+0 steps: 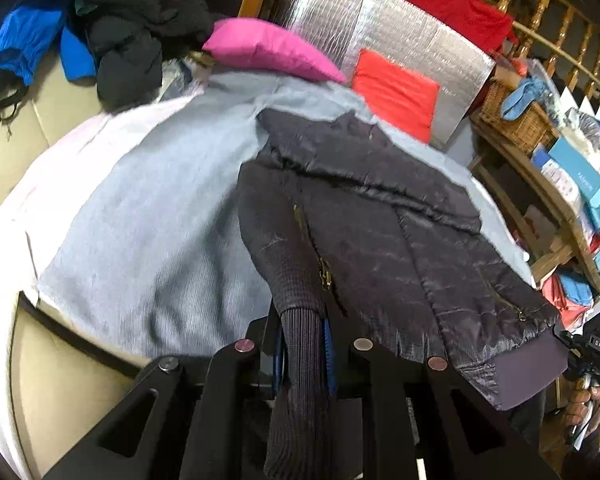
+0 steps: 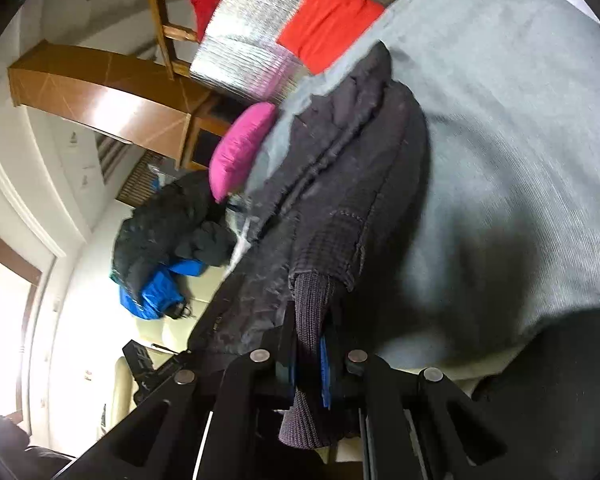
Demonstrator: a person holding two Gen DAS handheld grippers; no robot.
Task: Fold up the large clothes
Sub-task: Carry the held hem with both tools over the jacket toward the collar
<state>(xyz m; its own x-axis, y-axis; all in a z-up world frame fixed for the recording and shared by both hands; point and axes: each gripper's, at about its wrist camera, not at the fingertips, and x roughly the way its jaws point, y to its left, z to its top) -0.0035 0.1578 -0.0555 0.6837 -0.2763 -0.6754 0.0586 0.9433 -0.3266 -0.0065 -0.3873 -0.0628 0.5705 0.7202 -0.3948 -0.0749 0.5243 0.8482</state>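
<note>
On the grey sheet [image 1: 148, 216], the dark jacket [image 1: 380, 216] lies ahead of both hand-held grippers: left hand-held gripper [image 1: 302, 344] and right hand-held gripper [image 2: 310, 356] each pinch a ribbed cuff [image 1: 300, 328].

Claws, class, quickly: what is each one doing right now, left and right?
Left claw: shut on the jacket's ribbed cuff.
Right claw: shut on the other ribbed cuff.

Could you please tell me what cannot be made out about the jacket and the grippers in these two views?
- Left wrist view: the left gripper has its pads buried in the ribbed cuff; the dark jacket runs past the right gripper, so its grip is hidden.
- Right wrist view: the right gripper clamps ribbed knit; motion blur hides the jacket's far end.
</note>
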